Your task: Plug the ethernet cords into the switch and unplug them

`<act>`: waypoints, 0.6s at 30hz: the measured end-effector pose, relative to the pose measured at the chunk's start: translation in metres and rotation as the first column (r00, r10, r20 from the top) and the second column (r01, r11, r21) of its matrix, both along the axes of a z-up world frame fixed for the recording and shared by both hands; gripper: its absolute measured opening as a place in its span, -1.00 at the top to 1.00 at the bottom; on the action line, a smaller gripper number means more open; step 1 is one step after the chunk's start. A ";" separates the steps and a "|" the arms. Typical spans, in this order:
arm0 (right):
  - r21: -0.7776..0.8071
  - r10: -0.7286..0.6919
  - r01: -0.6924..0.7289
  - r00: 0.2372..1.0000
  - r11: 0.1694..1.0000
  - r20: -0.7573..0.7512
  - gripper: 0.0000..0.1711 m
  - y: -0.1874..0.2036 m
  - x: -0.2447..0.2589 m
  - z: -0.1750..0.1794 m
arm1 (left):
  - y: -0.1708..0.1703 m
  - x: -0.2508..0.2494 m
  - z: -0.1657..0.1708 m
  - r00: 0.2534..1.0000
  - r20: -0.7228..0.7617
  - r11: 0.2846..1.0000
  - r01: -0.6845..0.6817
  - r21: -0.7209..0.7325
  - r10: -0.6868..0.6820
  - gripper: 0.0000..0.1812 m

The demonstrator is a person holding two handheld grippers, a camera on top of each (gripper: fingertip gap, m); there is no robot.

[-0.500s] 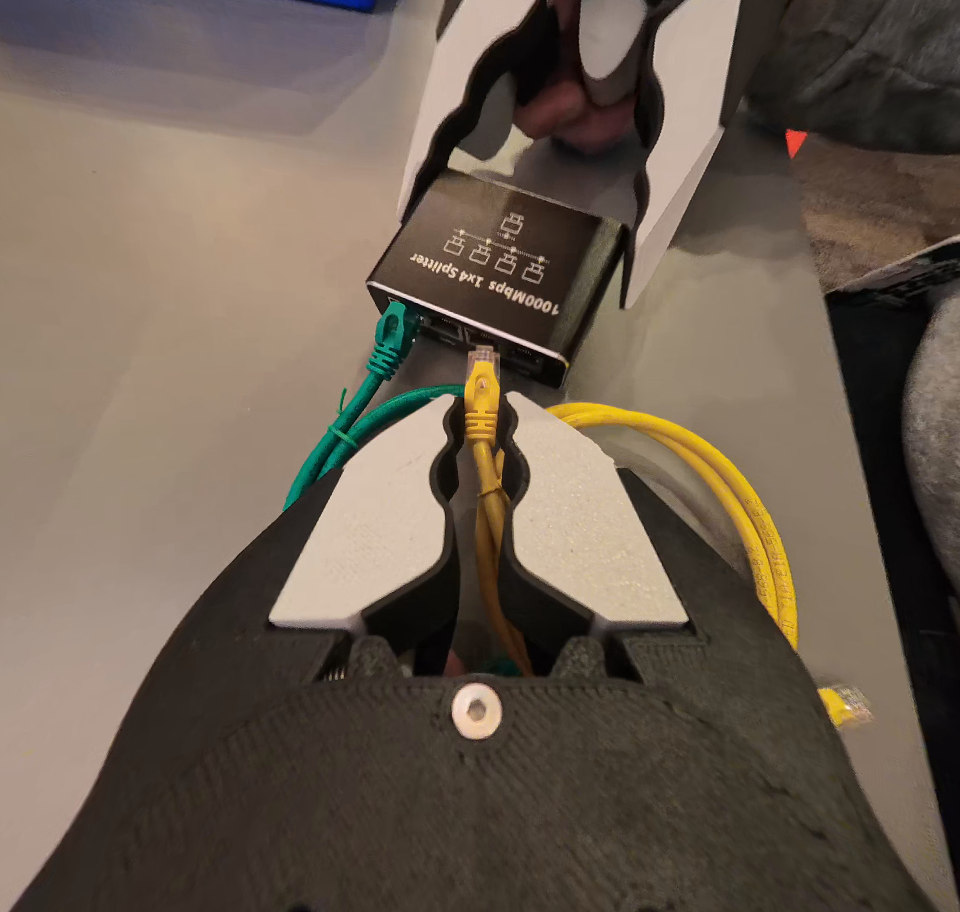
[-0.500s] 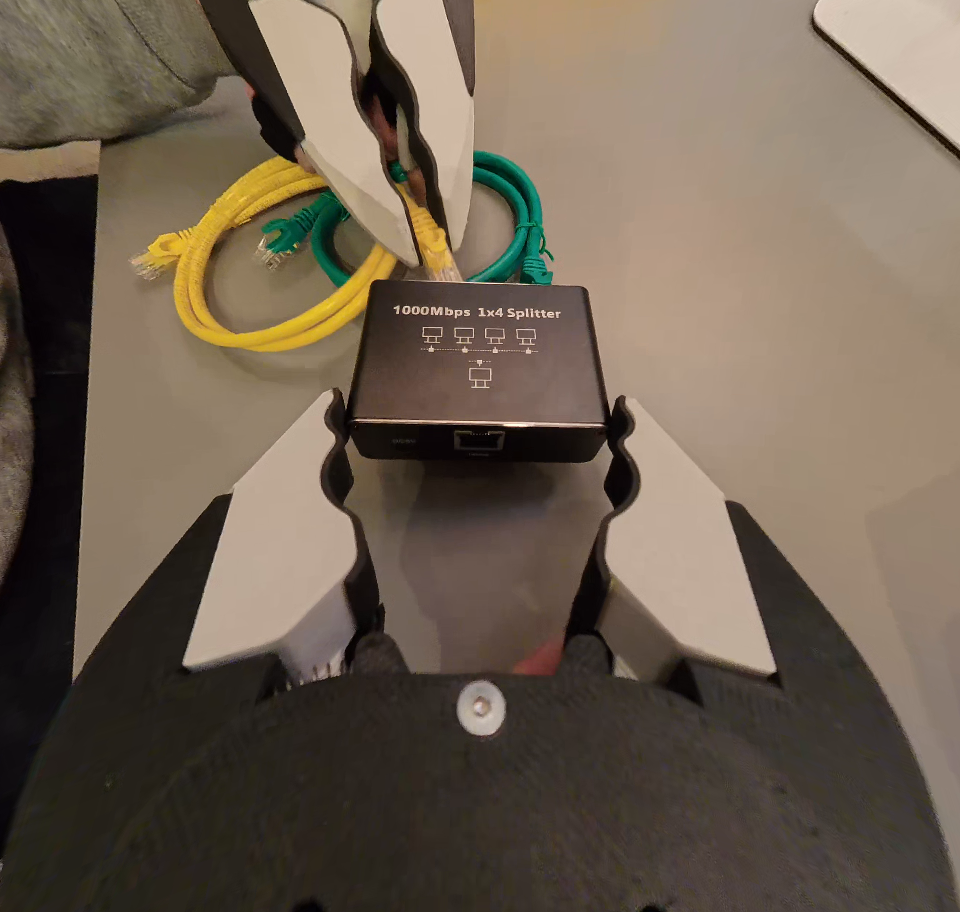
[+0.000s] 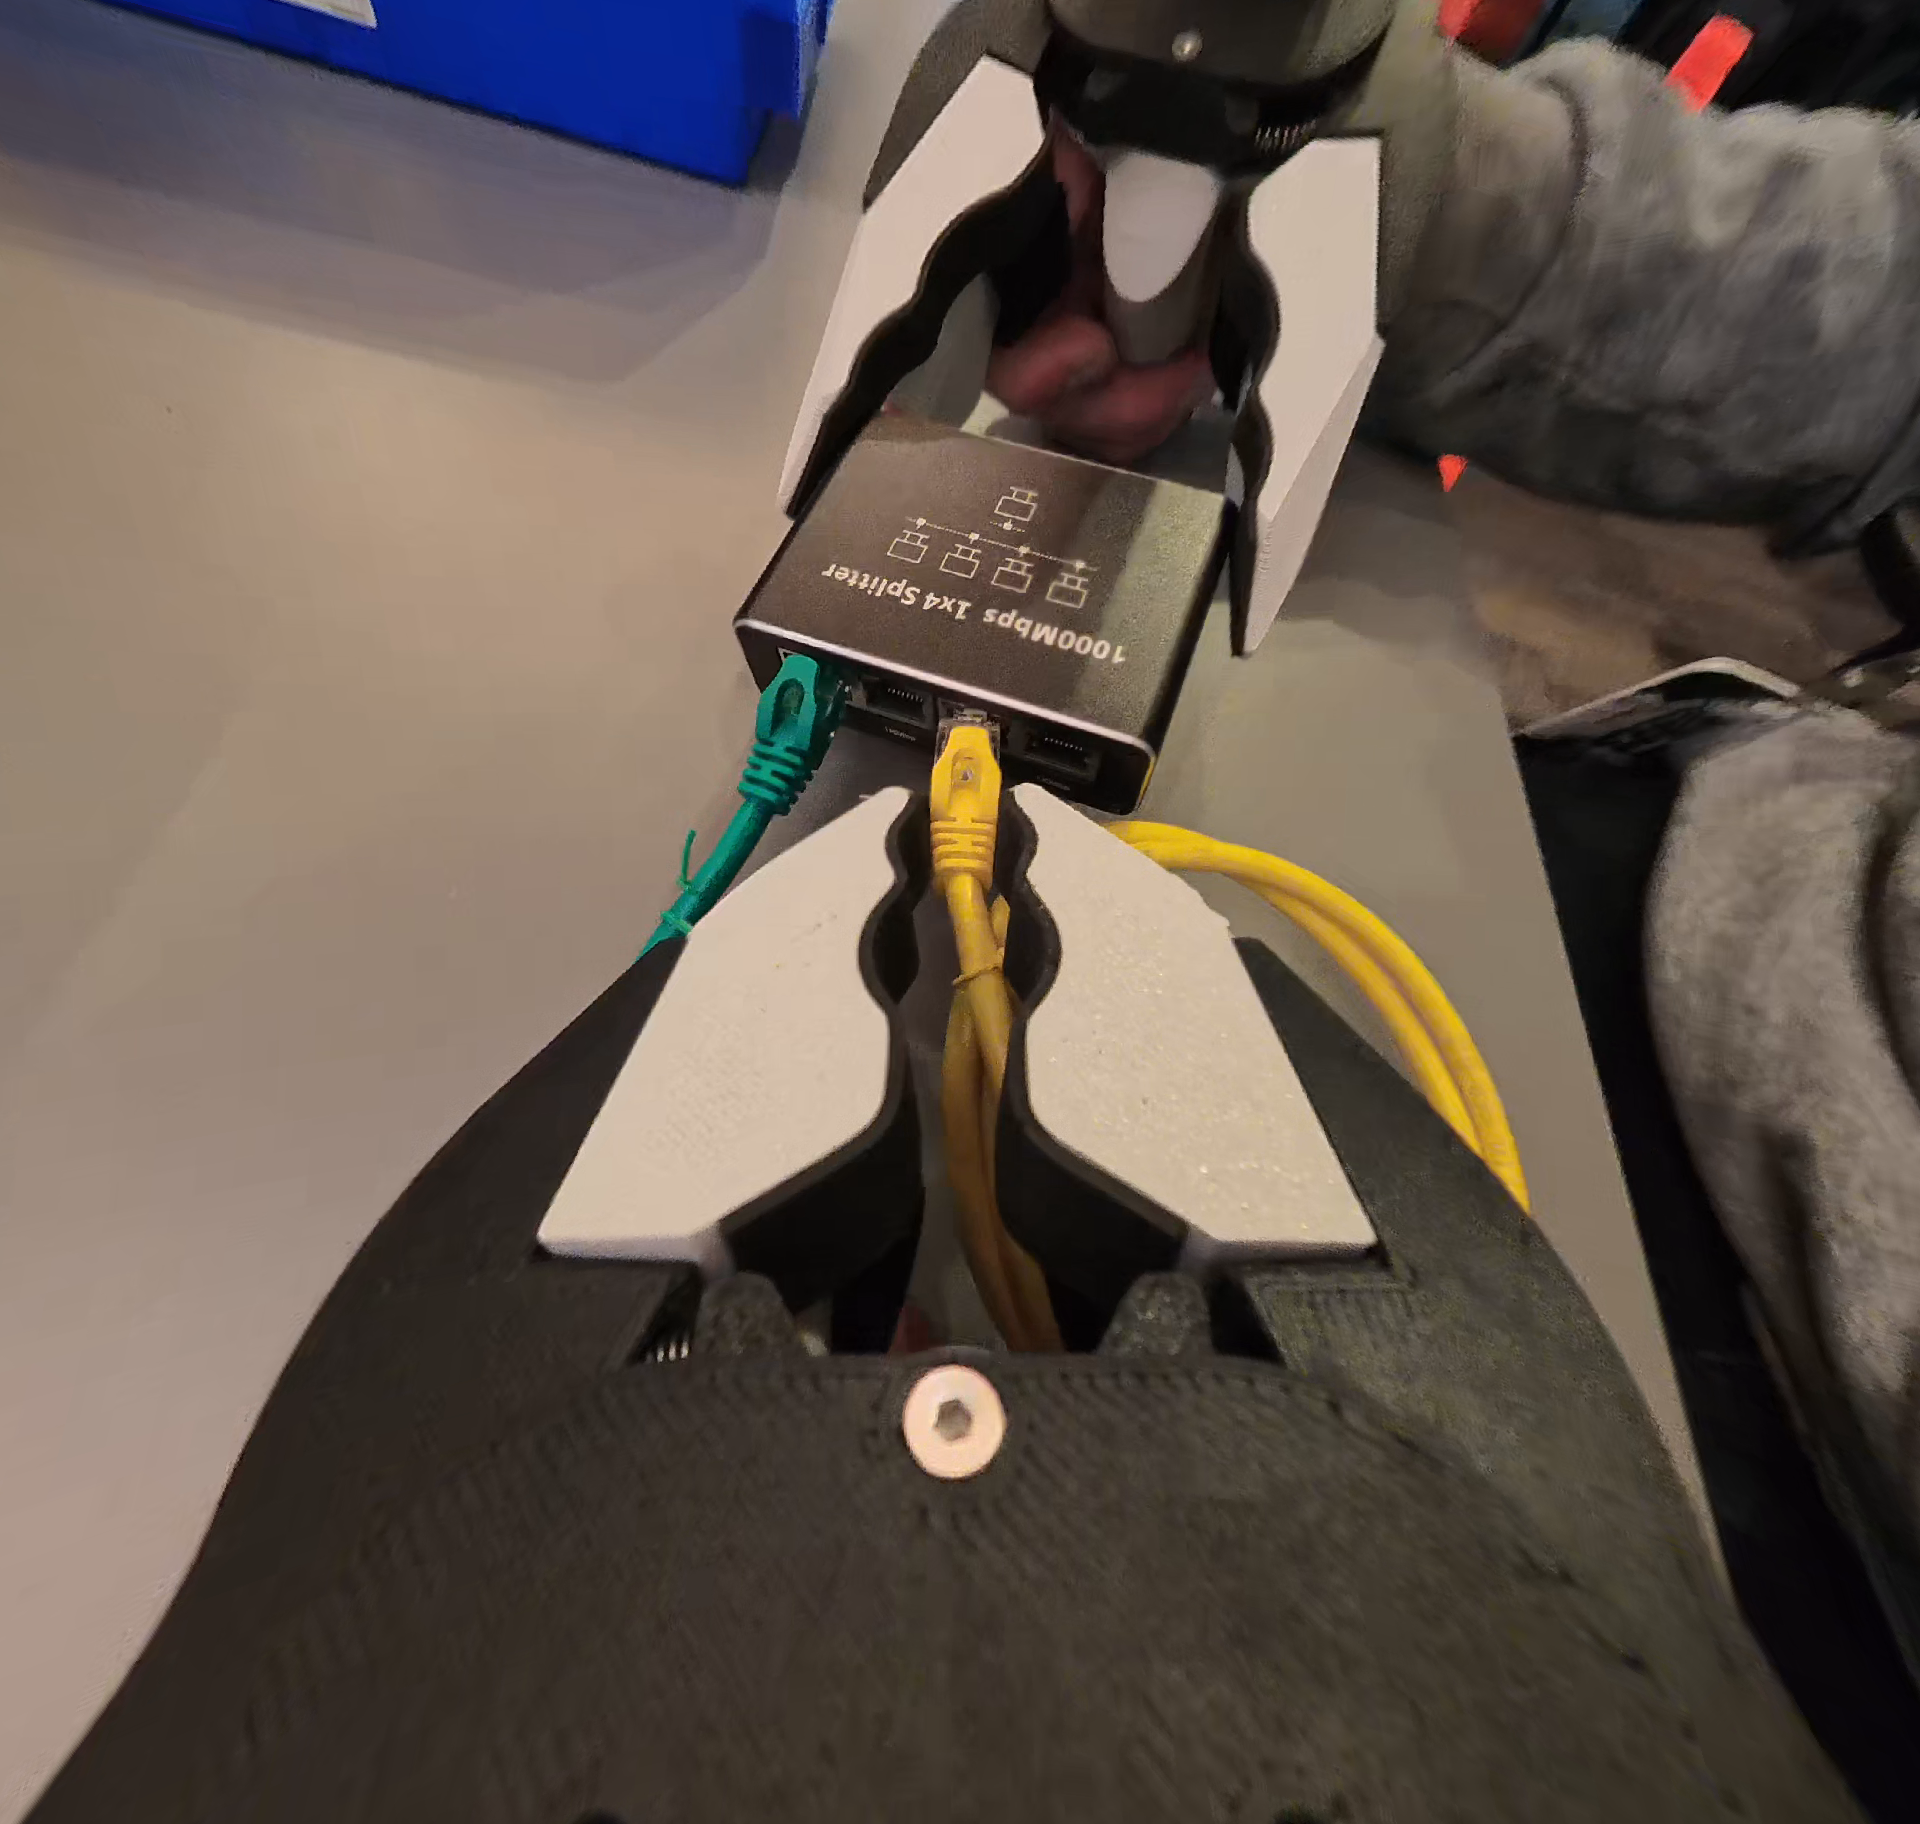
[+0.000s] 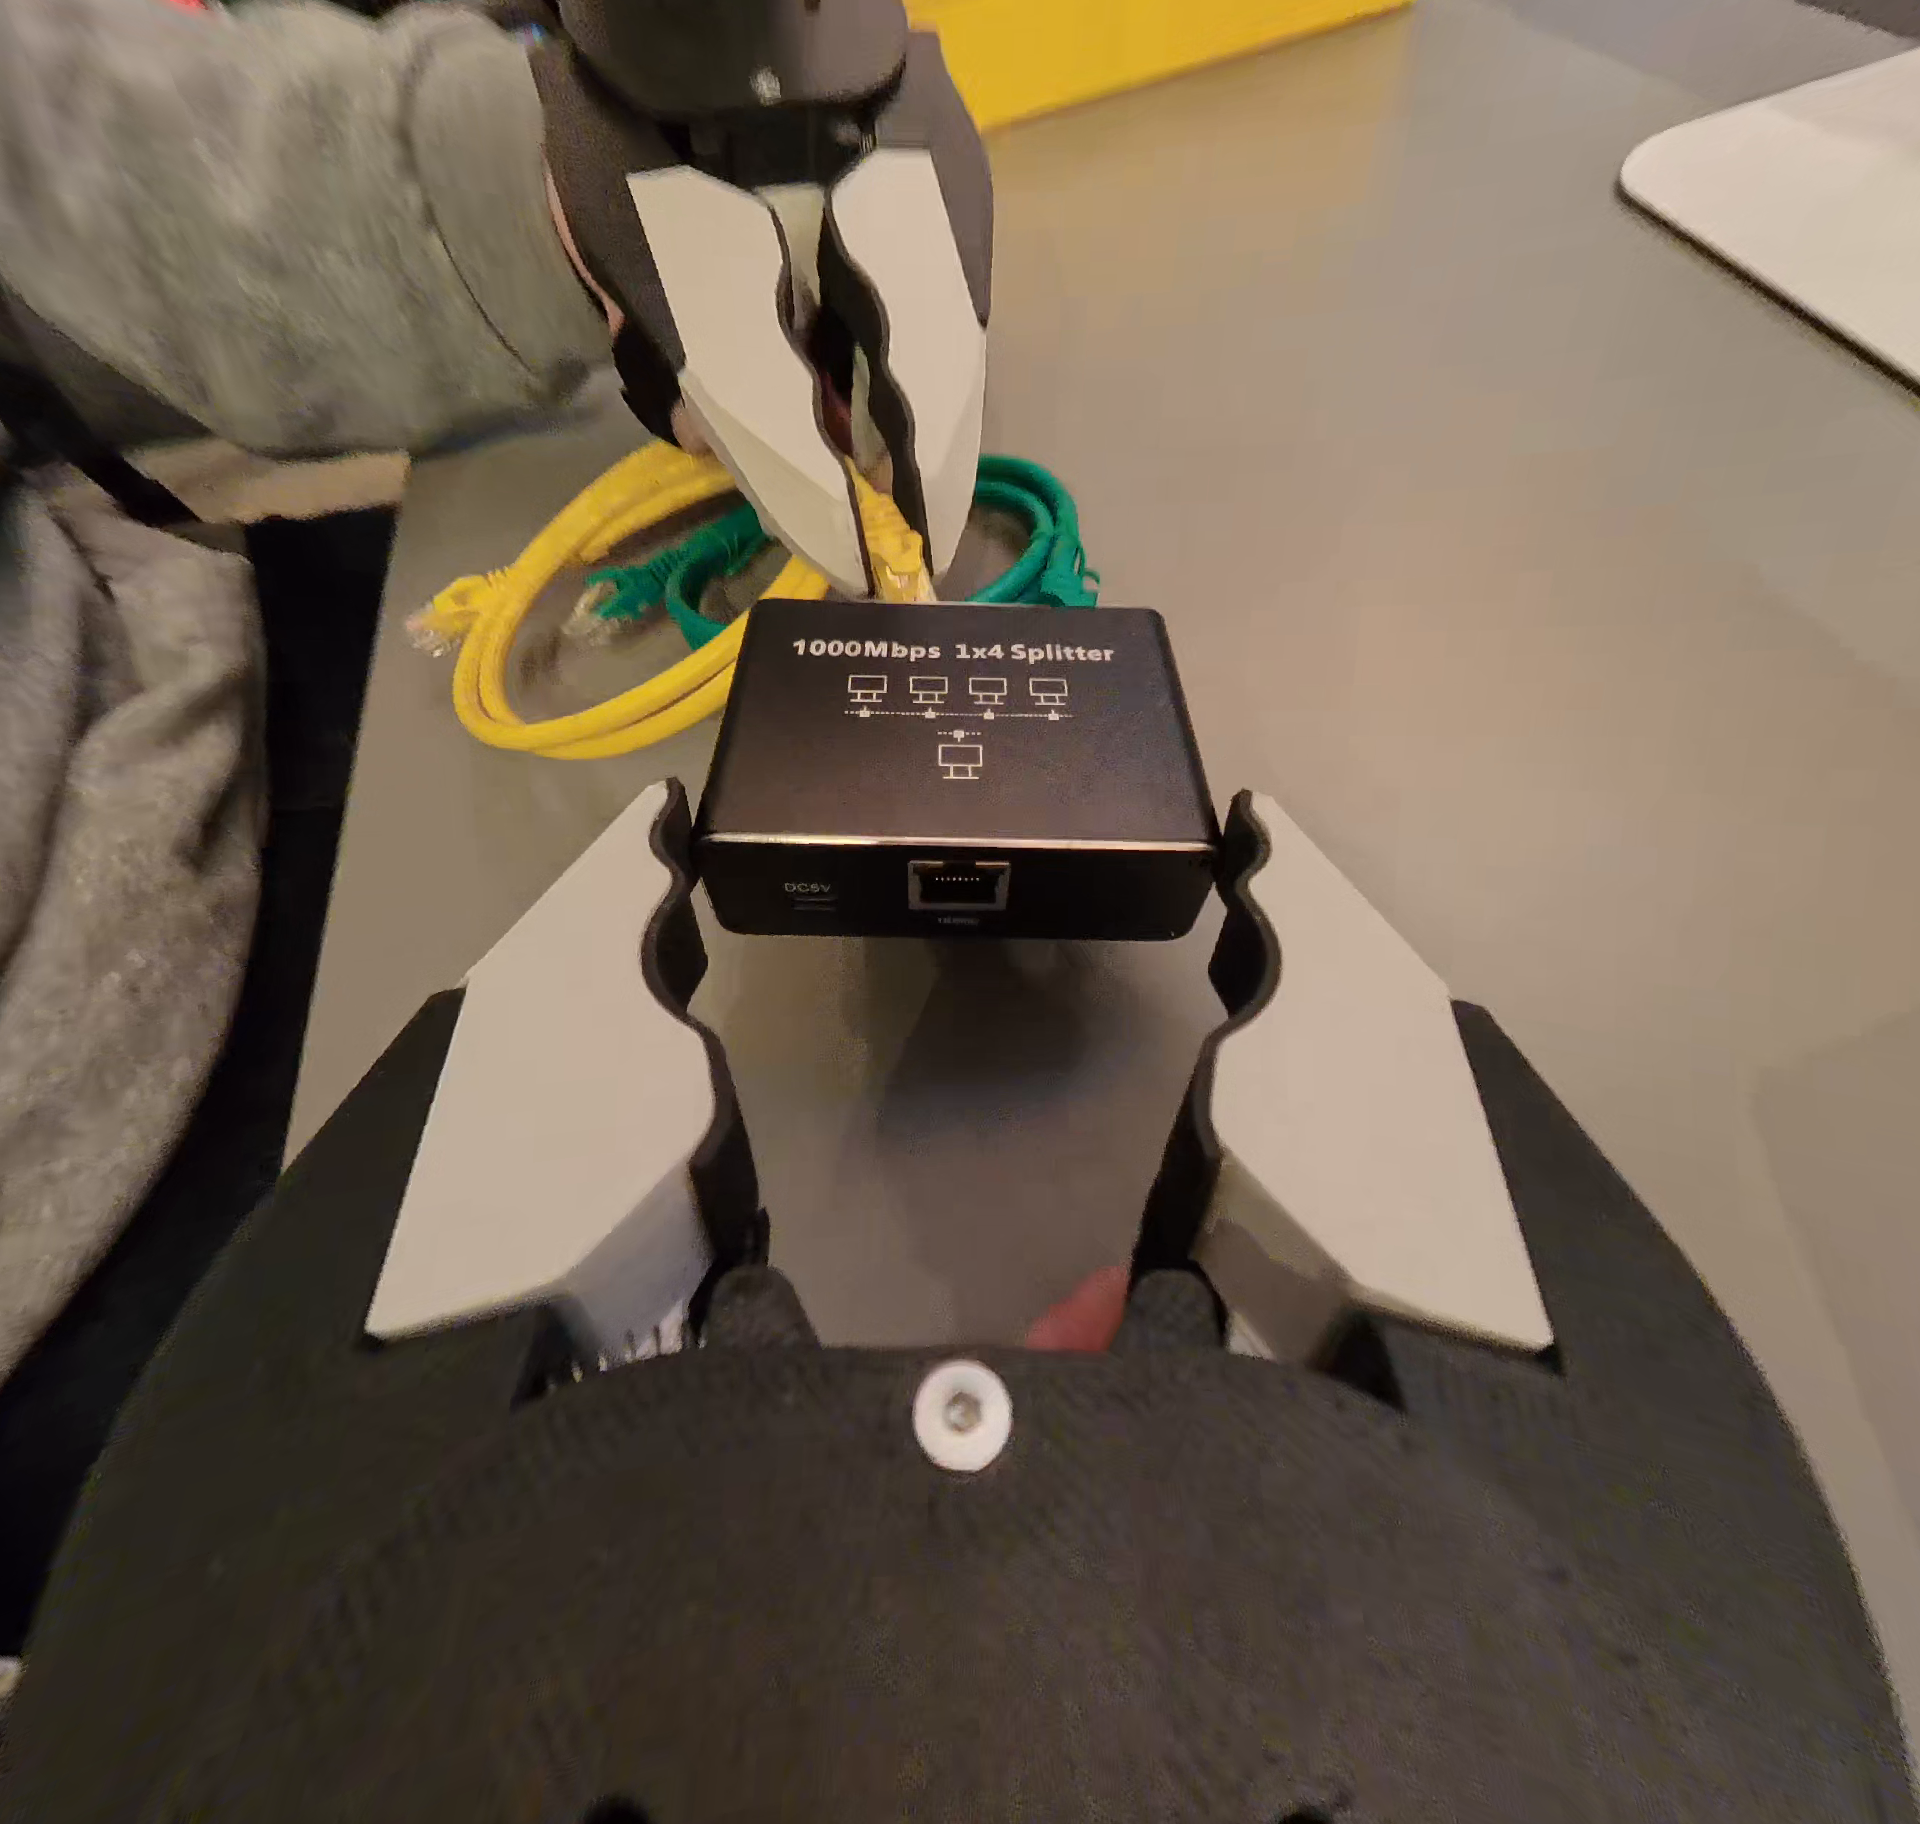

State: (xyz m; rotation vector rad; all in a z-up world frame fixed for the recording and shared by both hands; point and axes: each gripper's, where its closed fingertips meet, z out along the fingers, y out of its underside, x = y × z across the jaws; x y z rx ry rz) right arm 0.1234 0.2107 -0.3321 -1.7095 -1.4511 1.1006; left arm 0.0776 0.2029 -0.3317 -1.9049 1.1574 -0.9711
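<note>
While the right gripper (image 4: 954, 875) clamps the black switch (image 4: 956, 735) on the tabletop (image 4: 1455, 631), the left gripper (image 3: 961, 818) pinches the yellow cord (image 3: 966, 787) lengthwise at a middle port (green cord (image 3: 784, 735) already plugged); seating looks unfinished.

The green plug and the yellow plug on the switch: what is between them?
One empty port lies between the green plug and the yellow plug on the switch; the left wrist view shows it.
</note>
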 end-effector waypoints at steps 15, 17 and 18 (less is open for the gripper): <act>-0.088 0.024 -0.052 0.958 0.995 -0.287 -0.15 0.006 0.014 0.042 | -0.001 0.020 0.032 0.966 0.253 0.999 -0.047 -0.010 0.048 0.87; -0.104 0.023 -0.061 0.942 0.993 -0.336 -0.15 0.007 0.016 0.050 | -0.001 0.023 0.037 0.958 0.282 0.999 -0.054 -0.001 0.052 0.87; -0.109 0.021 -0.062 0.938 0.992 -0.347 -0.15 0.007 0.016 0.051 | -0.001 0.024 0.039 0.953 0.297 0.998 -0.060 -0.003 0.058 0.87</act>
